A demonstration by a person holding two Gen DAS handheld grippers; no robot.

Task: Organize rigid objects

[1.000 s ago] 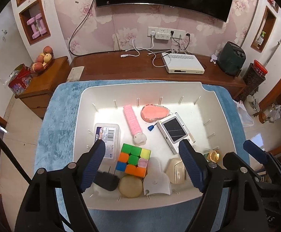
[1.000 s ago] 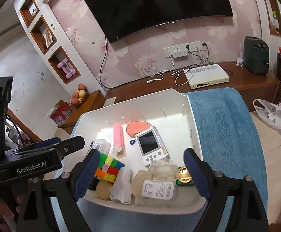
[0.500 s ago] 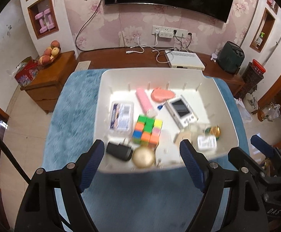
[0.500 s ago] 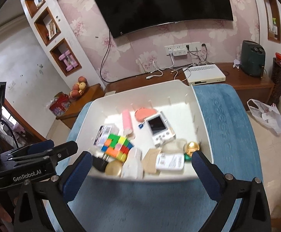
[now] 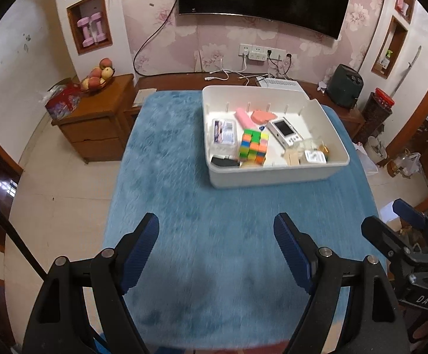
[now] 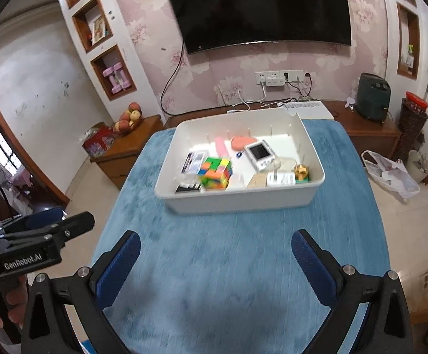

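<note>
The left gripper (image 5: 216, 249) has its blue jaws wide apart, with nothing between them but the fluffy blue cloth (image 5: 184, 206). The right gripper (image 6: 216, 268) is spread even wider, its jaws have just been opening, and it is empty too.

Both grippers hang over the near part of the cloth, well back from the white plastic bin (image 6: 243, 199). The bin sits on the far part of the cloth, and all the hard things lie inside it. The bright many-coloured puzzle cube (image 6: 216, 173) is near the bin's front wall. The small white gadget with a screen (image 6: 259, 155) lies behind the cube. The pink stick (image 6: 220, 147) is near the bin's back wall. The front row is blurry, so I cannot name every piece.

The job looks close to done, or between turns. To do the next step well, pick one thing, come straight down over the bin, and keep the jaws clear of its walls.
</note>
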